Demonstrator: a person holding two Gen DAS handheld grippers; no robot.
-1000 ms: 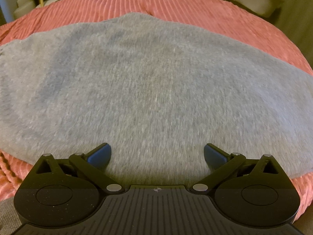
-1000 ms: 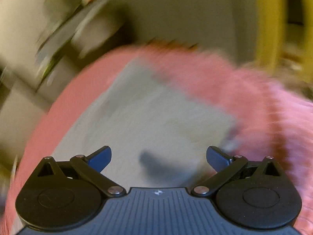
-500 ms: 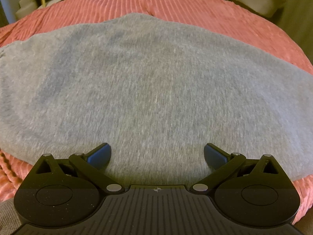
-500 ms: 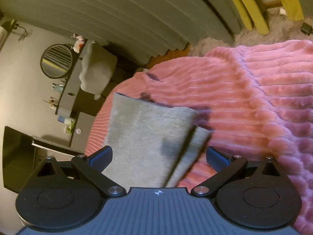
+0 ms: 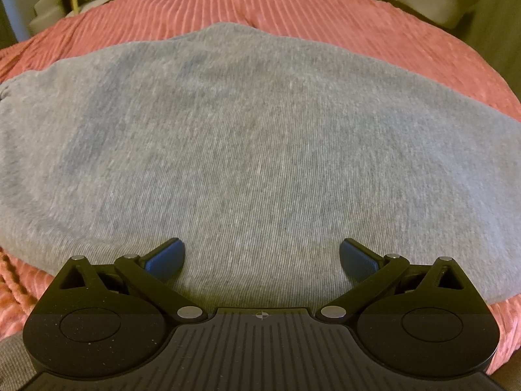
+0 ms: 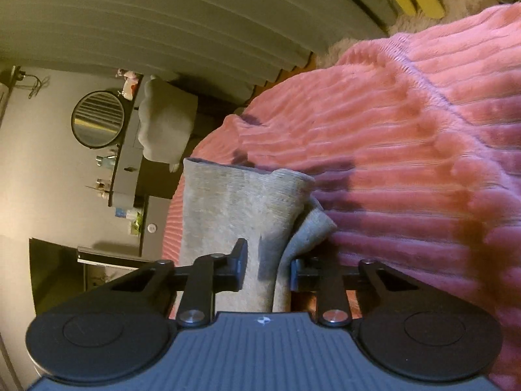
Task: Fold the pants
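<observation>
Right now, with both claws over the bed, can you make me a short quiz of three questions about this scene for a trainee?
1. True or false: the left claw is shut on the grey pants.
2. What does the right claw hold? A) the pink blanket B) a bunched end of the pants C) nothing
3. Fill in: the pants lie spread on a ribbed ____ blanket.

Key:
1. False. Its jaws stand wide open above the cloth.
2. B. Its jaws have just been closing, and the cloth is pinched between them.
3. Pink.
</observation>
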